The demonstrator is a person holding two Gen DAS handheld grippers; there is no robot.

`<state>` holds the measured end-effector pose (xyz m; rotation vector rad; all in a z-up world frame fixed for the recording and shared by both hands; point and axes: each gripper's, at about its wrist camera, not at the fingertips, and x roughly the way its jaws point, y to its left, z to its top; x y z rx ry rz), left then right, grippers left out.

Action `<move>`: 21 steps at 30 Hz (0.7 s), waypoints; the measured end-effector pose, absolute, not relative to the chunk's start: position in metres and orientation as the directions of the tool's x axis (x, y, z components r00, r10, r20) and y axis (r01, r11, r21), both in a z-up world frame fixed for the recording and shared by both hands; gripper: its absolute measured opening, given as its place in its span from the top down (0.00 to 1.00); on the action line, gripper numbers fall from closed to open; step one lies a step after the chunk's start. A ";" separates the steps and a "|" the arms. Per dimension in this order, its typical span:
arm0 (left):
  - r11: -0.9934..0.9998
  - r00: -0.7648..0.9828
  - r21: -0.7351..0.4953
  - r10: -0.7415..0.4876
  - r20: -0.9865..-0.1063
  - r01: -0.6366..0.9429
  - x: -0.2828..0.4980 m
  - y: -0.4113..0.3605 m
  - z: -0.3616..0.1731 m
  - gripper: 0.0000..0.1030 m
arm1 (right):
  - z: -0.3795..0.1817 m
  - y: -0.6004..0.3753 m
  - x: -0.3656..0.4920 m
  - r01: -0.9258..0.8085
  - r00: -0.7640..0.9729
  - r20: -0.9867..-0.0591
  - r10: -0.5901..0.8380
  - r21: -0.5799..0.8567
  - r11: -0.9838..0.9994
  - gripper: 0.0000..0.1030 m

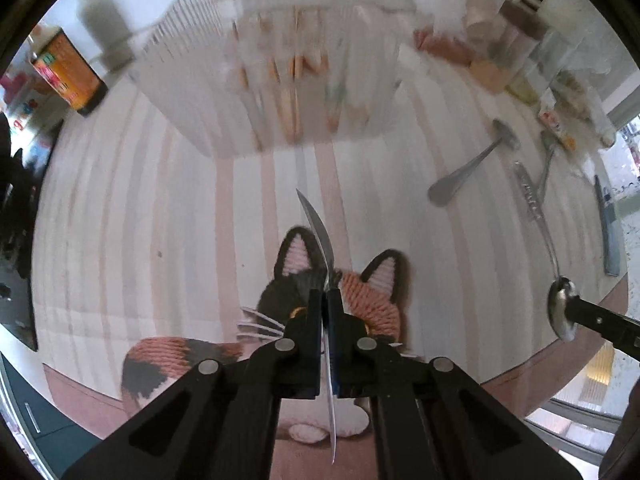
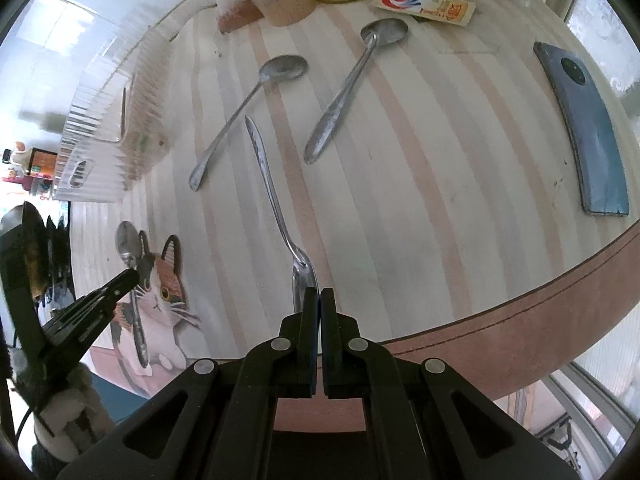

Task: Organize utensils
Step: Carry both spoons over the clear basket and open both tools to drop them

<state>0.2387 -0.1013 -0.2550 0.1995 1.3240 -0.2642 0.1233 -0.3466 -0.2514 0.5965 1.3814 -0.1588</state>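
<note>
Fingers of the left gripper (image 1: 327,300) are clamped on a spoon (image 1: 320,232) above the cat mat (image 1: 360,292), while the right gripper (image 2: 319,300) pinches another spoon's bowl (image 2: 302,276) on the striped table (image 2: 420,200).

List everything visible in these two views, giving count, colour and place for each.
free spoons: two, silver, lying on table
held spoons: two, silver, one in each tongs
organiser: one, clear, far side of table
phone: one, blue, table's right edge
cat mat: one, white-orange-black, under left tongs
packet: one, white, beyond free spoons
table: one, pale striped, underneath everything
left tongs: one, black, shut on held spoon
right tongs: one, black, shut on held spoon
</note>
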 end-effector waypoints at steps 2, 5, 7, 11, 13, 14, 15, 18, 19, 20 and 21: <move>0.953 0.237 -0.011 -0.087 -0.968 0.304 0.237 -0.099 -0.245 1.00 | -0.247 -0.348 0.123 0.437 0.215 -0.949 0.232 0.306 0.846 0.99; 0.958 0.259 -0.036 -0.113 -0.959 0.283 0.239 -0.085 -0.230 1.00 | -0.240 -0.349 0.125 0.431 0.231 -0.945 0.232 0.313 0.846 0.99; 0.960 0.275 -0.064 -0.141 -0.951 0.271 0.237 -0.082 -0.213 1.00 | -0.233 -0.350 0.126 0.426 0.244 -0.941 0.233 0.320 0.847 0.99; 0.957 0.341 -0.086 -0.181 -0.923 0.276 0.244 -0.086 -0.170 1.00 | -0.213 -0.350 0.129 0.408 0.287 -0.926 0.245 0.350 0.844 0.99; 0.956 0.371 -0.097 -0.199 -0.907 0.277 0.255 -0.093 -0.151 1.00 | -0.201 -0.350 0.132 0.397 0.311 -0.917 0.250 0.364 0.843 0.99; 0.957 0.387 -0.099 -0.203 -0.899 0.273 0.260 -0.095 -0.142 1.00 | -0.192 -0.350 0.136 0.387 0.330 -0.910 0.252 0.374 0.842 0.99; 0.957 0.398 -0.107 -0.212 -0.893 0.271 0.266 -0.095 -0.135 1.00 | -0.185 -0.350 0.139 0.379 0.344 -0.904 0.253 0.380 0.844 0.99; 0.959 0.440 -0.112 -0.221 -0.871 0.259 0.291 -0.097 -0.109 1.00 | -0.163 -0.347 0.159 0.350 0.384 -0.887 0.258 0.398 0.848 0.99; 0.962 0.449 -0.110 -0.216 -0.867 0.252 0.299 -0.096 -0.103 1.00 | -0.156 -0.344 0.168 0.339 0.396 -0.881 0.259 0.402 0.851 0.99; 0.964 0.458 -0.105 -0.210 -0.863 0.244 0.308 -0.096 -0.099 1.00 | -0.148 -0.341 0.180 0.324 0.411 -0.873 0.264 0.410 0.852 0.99; 0.966 0.469 -0.102 -0.205 -0.859 0.236 0.318 -0.094 -0.096 1.00 | -0.144 -0.337 0.188 0.314 0.419 -0.868 0.267 0.414 0.855 0.99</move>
